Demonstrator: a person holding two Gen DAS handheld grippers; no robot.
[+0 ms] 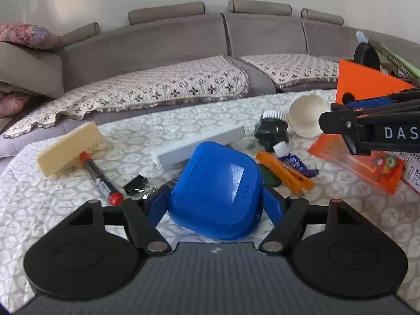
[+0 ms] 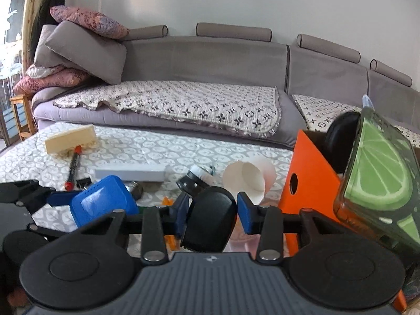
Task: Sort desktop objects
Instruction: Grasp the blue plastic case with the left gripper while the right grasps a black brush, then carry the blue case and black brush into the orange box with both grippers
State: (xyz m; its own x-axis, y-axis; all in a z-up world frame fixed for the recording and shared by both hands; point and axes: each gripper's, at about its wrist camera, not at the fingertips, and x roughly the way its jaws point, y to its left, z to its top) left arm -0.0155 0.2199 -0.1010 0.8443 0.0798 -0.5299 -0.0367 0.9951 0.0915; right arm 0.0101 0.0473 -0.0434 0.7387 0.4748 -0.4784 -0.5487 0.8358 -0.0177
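My left gripper point(image 1: 214, 197) is shut on a blue plastic case point(image 1: 215, 189) and holds it over the patterned tabletop; the case also shows in the right wrist view point(image 2: 105, 199). My right gripper point(image 2: 212, 216) is shut on a black rounded object point(image 2: 210, 220), held left of the orange box point(image 2: 307, 178). The right gripper shows in the left wrist view point(image 1: 372, 128) in front of the orange box point(image 1: 367, 81). The box holds a black disc point(image 2: 341, 136) and a lime-printed item point(image 2: 380, 173).
On the tablecloth lie a red marker point(image 1: 101, 178), a cream block point(image 1: 69, 148), a grey long box point(image 1: 199, 144), a black binder clip point(image 1: 137, 185), an orange clip point(image 1: 286, 172), a purple tube point(image 1: 296, 161), a brush point(image 1: 273, 128), a white cup point(image 1: 307, 118) and an orange packet point(image 1: 367, 165). A sofa point(image 1: 183, 47) stands behind.
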